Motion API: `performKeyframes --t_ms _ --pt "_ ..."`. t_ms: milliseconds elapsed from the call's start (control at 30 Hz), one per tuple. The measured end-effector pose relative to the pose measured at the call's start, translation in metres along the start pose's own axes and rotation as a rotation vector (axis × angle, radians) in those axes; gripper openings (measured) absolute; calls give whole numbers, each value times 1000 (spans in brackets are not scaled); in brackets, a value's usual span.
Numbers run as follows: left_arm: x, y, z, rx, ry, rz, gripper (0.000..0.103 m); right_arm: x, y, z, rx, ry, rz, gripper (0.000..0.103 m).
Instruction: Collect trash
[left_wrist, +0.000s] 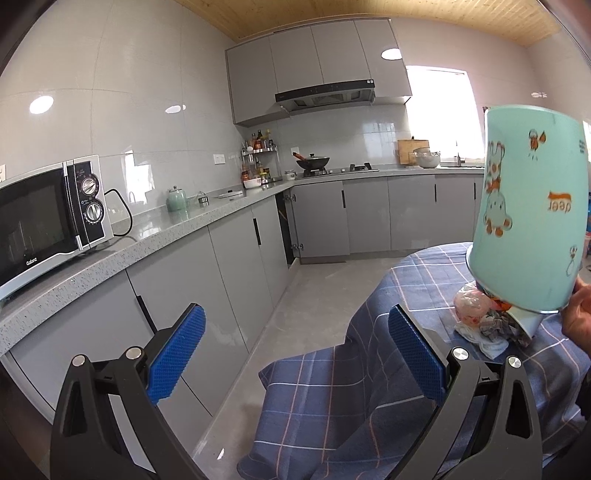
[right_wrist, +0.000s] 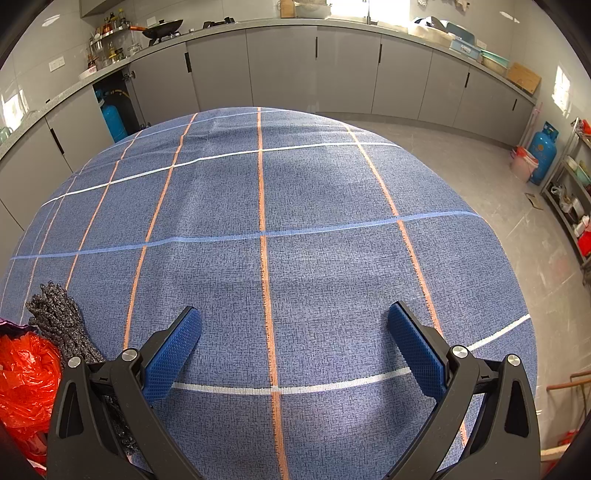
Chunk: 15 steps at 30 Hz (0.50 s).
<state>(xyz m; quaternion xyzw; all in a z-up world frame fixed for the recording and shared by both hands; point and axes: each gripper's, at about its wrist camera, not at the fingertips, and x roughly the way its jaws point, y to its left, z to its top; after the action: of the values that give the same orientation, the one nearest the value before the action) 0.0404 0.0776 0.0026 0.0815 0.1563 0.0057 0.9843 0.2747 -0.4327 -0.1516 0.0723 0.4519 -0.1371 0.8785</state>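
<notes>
In the left wrist view a bare hand (left_wrist: 578, 314) holds a turquoise bin (left_wrist: 532, 218) with cartoon prints upside down over the blue checked tablecloth (left_wrist: 369, 350). A heap of trash (left_wrist: 484, 317) lies under its mouth: a pinkish bag, grey cloth, white paper. My left gripper (left_wrist: 295, 354) is open and empty, left of the heap, over the table's edge. In the right wrist view my right gripper (right_wrist: 293, 354) is open and empty above the cloth (right_wrist: 295, 192). A red plastic bag (right_wrist: 26, 376) and a grey knitted glove (right_wrist: 59, 325) lie at its left.
A grey counter (left_wrist: 147, 240) with a microwave (left_wrist: 48, 218) runs along the left wall, with a stove and wok (left_wrist: 314, 162) at the back. Blue gas cylinders (right_wrist: 541, 151) stand on the floor. A shelf rack (right_wrist: 576, 199) stands at the right.
</notes>
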Motion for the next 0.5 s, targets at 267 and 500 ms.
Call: performKeyframes --t_ms 267,500 --pt "0 -3 -2 0 1 -8 98 0 -1 0 0 0 0 99" --pt "0 -3 -3 -10 3 -4 98 0 0 0 0 0 0 99"
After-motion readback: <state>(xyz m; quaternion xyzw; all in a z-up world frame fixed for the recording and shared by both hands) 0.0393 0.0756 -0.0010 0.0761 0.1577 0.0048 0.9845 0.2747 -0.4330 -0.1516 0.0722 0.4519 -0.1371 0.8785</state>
